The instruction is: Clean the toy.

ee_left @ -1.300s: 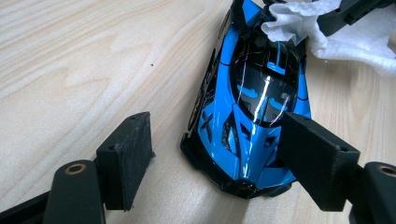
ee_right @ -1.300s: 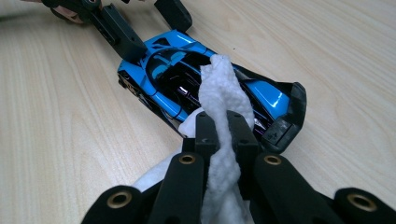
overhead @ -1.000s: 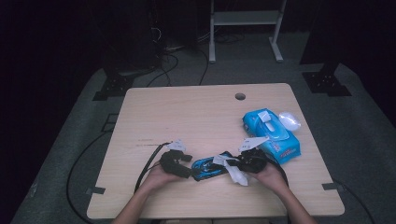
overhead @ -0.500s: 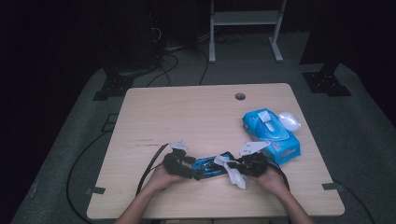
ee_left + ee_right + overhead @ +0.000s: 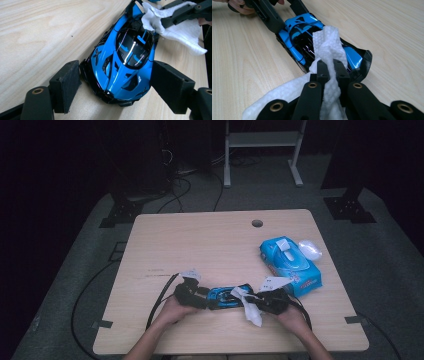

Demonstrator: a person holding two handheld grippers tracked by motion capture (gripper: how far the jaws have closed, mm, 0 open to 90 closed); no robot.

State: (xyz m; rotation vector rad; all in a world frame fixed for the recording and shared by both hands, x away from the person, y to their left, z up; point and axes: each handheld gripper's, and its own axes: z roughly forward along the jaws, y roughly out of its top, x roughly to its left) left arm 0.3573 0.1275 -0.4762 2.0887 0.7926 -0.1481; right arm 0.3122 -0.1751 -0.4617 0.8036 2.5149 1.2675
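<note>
Left gripper (image 5: pixel 113 82): held low and level over table (image 5: pixel 200 240), jaws straddling nose of blue toy car (image 5: pixel 122 57), pads at its flanks, just closing a little. Right gripper (image 5: pixel 331 72): level, facing the left one, jaws clamped on white wipe (image 5: pixel 328 47) draped over car's rear. Blue wipes pack (image 5: pixel 290 265) beyond right gripper.

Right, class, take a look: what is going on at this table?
A person is cleaning a blue toy car at the near edge of a wooden table. The left gripper clasps the car's nose between its pads to steady it. The right gripper is shut on a white wipe, which lies over the car's rear. A blue pack of wipes sits on the table to the right, its lid flipped open.
</note>
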